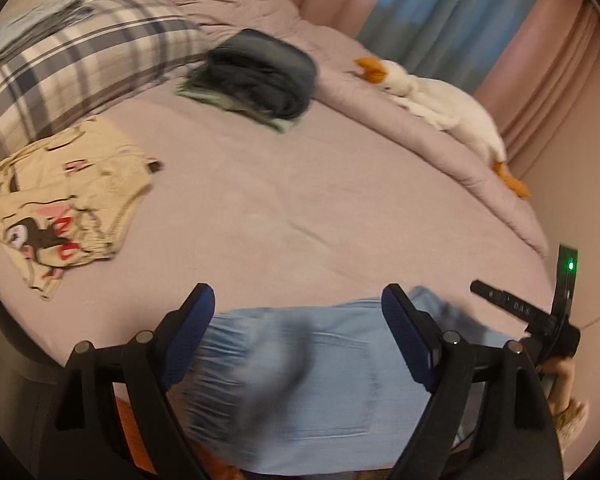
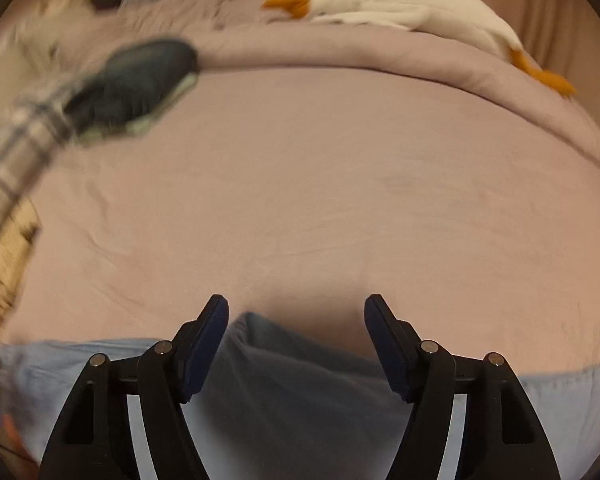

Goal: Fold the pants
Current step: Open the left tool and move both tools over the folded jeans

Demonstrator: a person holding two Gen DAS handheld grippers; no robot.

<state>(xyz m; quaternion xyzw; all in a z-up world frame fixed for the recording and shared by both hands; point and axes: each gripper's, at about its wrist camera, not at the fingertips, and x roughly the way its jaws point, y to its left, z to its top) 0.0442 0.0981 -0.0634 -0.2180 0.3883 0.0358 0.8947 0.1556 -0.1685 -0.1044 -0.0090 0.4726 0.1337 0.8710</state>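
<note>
Pale blue pants (image 1: 320,384) lie at the bed's (image 1: 300,208) near edge, under both wide-open, empty grippers: left gripper (image 1: 298,312) over the middle, right gripper (image 2: 296,320) over a bunched fold.

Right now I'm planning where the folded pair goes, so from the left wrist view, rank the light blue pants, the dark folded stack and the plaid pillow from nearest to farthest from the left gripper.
1. Light blue pants: directly under the left gripper, between its open fingers.
2. Dark folded stack: mid-bed, straight ahead.
3. Plaid pillow: far left, behind the stack.
</note>
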